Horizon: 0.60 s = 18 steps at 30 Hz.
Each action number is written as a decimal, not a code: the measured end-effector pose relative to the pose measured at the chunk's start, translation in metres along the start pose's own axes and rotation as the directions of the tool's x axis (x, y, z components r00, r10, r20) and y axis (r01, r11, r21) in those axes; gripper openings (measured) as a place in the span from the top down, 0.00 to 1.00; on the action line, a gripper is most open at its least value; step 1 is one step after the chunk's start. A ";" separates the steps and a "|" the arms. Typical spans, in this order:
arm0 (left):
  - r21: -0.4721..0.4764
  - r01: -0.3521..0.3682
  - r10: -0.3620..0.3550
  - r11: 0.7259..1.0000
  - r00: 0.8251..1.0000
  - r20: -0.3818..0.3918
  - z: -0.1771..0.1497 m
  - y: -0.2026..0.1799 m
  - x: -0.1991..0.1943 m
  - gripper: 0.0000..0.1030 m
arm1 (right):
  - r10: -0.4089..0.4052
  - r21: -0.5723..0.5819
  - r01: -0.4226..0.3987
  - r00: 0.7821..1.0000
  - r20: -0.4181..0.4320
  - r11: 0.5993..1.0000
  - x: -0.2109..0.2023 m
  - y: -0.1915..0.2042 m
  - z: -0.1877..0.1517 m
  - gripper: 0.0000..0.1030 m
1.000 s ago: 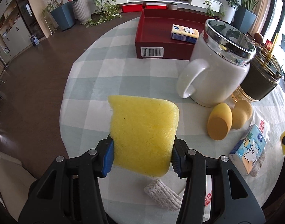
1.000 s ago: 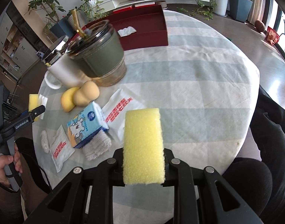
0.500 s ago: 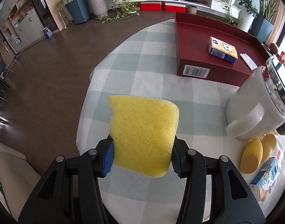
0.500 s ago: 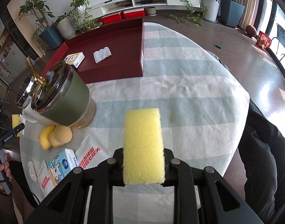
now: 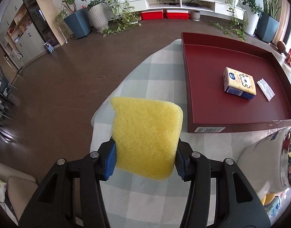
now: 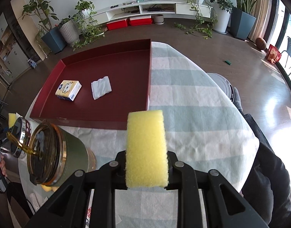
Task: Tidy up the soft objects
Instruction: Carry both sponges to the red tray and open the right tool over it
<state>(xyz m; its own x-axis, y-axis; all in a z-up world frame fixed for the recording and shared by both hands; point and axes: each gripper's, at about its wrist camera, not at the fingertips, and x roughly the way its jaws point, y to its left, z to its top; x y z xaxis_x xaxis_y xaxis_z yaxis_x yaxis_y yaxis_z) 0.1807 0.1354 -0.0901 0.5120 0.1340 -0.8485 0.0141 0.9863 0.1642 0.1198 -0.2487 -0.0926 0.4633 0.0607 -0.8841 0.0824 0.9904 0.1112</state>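
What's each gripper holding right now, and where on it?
Left gripper pinches a yellow sponge across its lower side edges; right gripper clamps another yellow sponge at its lower end.

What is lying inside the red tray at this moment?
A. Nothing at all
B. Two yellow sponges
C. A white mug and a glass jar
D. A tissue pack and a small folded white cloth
D: the red tray holds a tissue pack and a folded white cloth side by side, while both yellow sponges are in the grippers, outside the tray.
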 end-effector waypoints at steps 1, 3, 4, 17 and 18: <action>0.007 0.001 -0.001 1.000 1.000 0.005 0.004 -0.004 0.001 0.53 | 0.005 -0.005 -0.005 1.000 -0.001 1.000 0.003 0.002 0.005 0.76; 0.027 0.007 -0.007 1.000 1.000 0.013 0.014 -0.012 0.002 0.53 | 0.011 -0.014 -0.011 1.000 0.000 1.000 0.009 0.007 0.015 0.76; 0.036 0.010 -0.010 0.999 1.000 0.019 0.018 -0.016 0.001 0.53 | 0.013 -0.020 -0.013 1.000 0.001 1.000 0.012 0.010 0.021 0.76; 0.227 0.099 -0.115 0.969 0.992 0.058 0.074 -0.097 0.015 0.53 | 0.072 -0.133 -0.076 0.997 -0.031 0.988 0.058 0.058 0.089 0.76; 0.242 0.119 -0.135 0.963 0.990 0.051 0.077 -0.103 0.017 0.53 | 0.077 -0.145 -0.082 0.996 -0.040 0.986 0.063 0.062 0.093 0.76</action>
<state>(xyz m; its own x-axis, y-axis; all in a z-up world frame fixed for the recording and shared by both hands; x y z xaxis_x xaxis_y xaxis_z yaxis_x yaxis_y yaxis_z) 0.2543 0.0285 -0.0828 0.5483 -0.0051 -0.8363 0.2819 0.9426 0.1790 0.2359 -0.1948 -0.0997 0.4324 0.1418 -0.8904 -0.0844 0.9896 0.1166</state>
